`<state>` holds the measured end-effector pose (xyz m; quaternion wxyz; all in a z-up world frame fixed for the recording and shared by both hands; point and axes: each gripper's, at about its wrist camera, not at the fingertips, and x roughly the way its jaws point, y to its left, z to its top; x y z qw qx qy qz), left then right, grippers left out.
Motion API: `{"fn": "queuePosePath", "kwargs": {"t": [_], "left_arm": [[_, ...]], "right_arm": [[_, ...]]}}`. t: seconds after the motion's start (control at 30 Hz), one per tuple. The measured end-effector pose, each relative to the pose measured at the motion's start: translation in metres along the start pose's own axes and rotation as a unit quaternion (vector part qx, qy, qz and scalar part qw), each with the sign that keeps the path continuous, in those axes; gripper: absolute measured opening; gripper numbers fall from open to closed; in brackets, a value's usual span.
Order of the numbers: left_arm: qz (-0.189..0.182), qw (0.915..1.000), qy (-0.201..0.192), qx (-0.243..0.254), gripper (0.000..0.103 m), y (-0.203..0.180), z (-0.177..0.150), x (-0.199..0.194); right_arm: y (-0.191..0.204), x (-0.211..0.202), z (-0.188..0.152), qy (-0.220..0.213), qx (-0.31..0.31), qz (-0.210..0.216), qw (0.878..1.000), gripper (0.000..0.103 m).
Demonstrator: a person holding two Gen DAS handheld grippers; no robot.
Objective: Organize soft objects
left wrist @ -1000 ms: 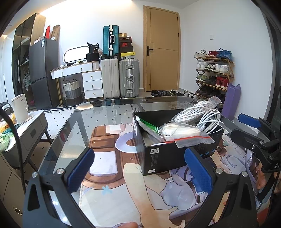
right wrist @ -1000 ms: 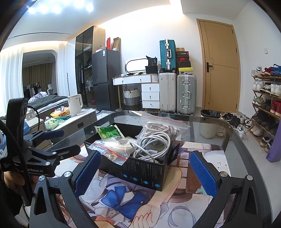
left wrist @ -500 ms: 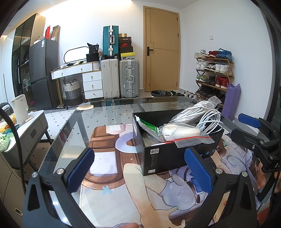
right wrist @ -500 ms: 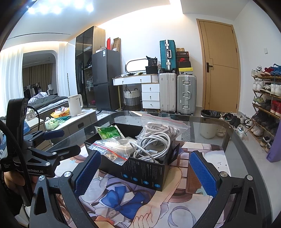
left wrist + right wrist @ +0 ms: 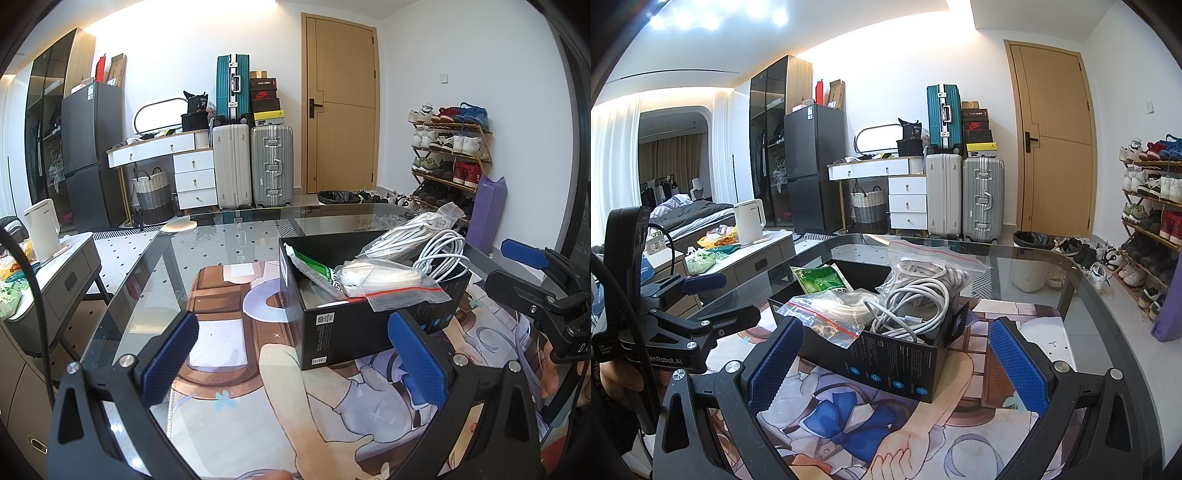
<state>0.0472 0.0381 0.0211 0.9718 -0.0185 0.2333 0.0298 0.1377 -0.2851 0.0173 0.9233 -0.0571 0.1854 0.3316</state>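
A black open box [image 5: 343,328] [image 5: 886,362] stands on a printed mat on the glass table. It holds a zip bag of white cord [image 5: 384,280] [image 5: 831,314], a loose coil of white cable [image 5: 443,254] [image 5: 912,306], a second bag of cords [image 5: 923,266] and a green packet [image 5: 314,266] [image 5: 820,278]. My left gripper [image 5: 295,354] is open and empty, in front of the box and left of it. My right gripper [image 5: 897,365] is open and empty, in front of the box. Each gripper shows at the edge of the other's view.
The printed mat [image 5: 258,398] covers the near part of the glass table [image 5: 221,236]. A grey side cabinet [image 5: 62,273] with a white kettle stands to the left. Suitcases [image 5: 255,166], a door and a shoe rack [image 5: 450,155] are beyond the table.
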Motion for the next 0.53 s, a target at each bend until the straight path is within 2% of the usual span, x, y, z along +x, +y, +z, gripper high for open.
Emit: {"fn": "queuePosePath", "kwargs": {"t": [0.53], "left_arm": [[0.0,1.0,-0.005,0.0,0.103,0.0002,0.002,-0.0026]], "right_arm": [[-0.0004,0.0002,-0.0012,0.0,0.0,0.0,1.0,0.102]]}}
